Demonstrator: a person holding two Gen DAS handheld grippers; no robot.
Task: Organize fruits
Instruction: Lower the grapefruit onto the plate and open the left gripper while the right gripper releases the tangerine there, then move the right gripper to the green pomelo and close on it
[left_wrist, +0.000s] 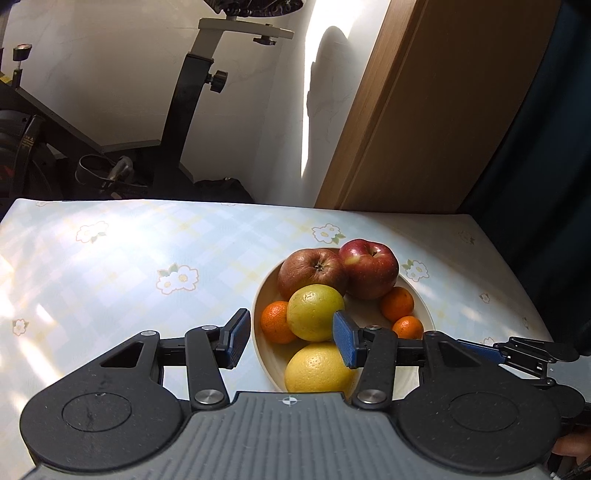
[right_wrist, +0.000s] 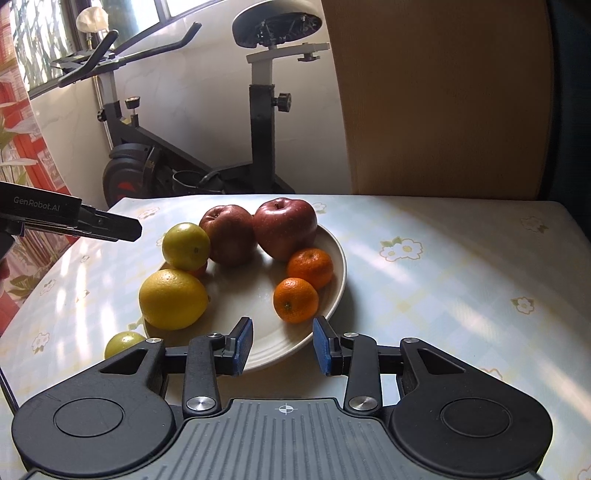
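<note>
A white plate (right_wrist: 332, 236) on the flowered tablecloth holds two red apples (right_wrist: 284, 227), a yellow-green citrus (right_wrist: 185, 245), a big lemon (right_wrist: 173, 299) and three mandarins (right_wrist: 295, 299). A small green fruit (right_wrist: 123, 343) lies on the cloth by the plate's near left rim, partly hidden. My right gripper (right_wrist: 283, 347) hovers over the plate's near rim, open by a narrow gap with nothing in it. My left gripper (left_wrist: 291, 339) is open above the lemon (left_wrist: 317, 369) and the citrus (left_wrist: 314, 312), gripping neither. It also shows as the left gripper (right_wrist: 110, 225) just left of the citrus.
An exercise bike (right_wrist: 258, 110) stands behind the table's far edge (left_wrist: 147, 201). A wooden panel (left_wrist: 424, 110) rises at the back right. Bare cloth lies left of the plate (left_wrist: 110, 277) and right of it (right_wrist: 461, 277). The right gripper (left_wrist: 517, 354) reaches in from the right.
</note>
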